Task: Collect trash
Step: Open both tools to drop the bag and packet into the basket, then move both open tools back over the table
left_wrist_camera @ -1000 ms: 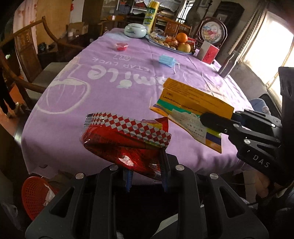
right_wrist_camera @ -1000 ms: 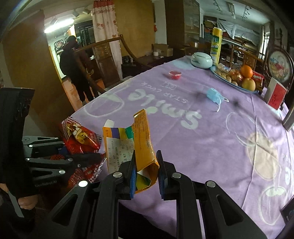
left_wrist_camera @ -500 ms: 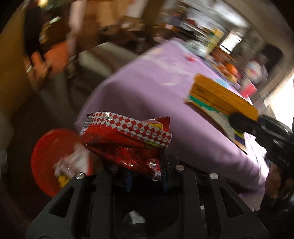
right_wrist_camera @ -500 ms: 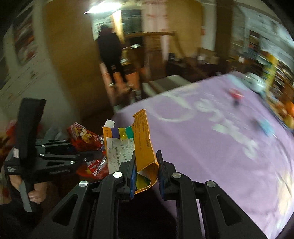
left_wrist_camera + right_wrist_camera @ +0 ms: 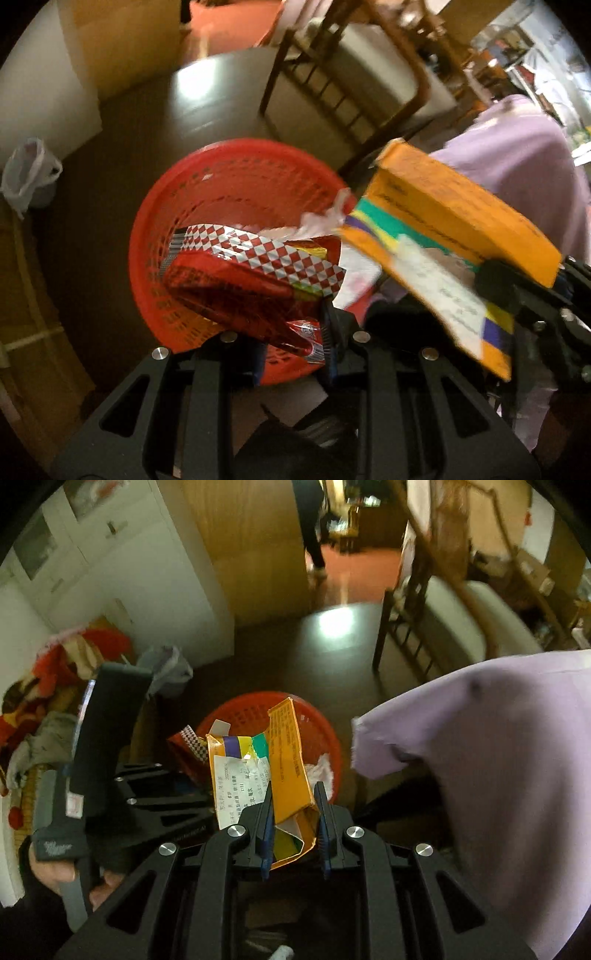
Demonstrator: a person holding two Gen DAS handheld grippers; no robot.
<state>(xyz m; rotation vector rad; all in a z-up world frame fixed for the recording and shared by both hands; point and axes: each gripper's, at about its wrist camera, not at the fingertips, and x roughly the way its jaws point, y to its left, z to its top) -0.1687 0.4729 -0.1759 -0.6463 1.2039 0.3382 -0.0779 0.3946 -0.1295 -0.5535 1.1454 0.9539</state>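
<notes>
My left gripper (image 5: 293, 347) is shut on a crumpled red snack wrapper (image 5: 243, 277) with a red-and-white checked edge, held over the red plastic basket (image 5: 207, 177) on the floor. My right gripper (image 5: 293, 812) is shut on a flattened orange box (image 5: 286, 760) with a white printed label, also above the red basket (image 5: 317, 720). In the left wrist view the orange box (image 5: 454, 221) hangs at the right with the right gripper's black fingers (image 5: 517, 288) clamped on it. White crumpled paper (image 5: 323, 770) lies inside the basket.
A wooden chair (image 5: 354, 92) with a pale seat stands beyond the basket. The lilac tablecloth (image 5: 498, 768) hangs down at the right. A plastic bag (image 5: 27, 173) sits on the dark floor at the left. A person's legs (image 5: 314, 528) stand far off in the doorway.
Both grippers swung away from the tabletop and down toward the floor, carrying the wrapper and the box. The red basket now lies directly beneath them, and the table has slid off to the right.
</notes>
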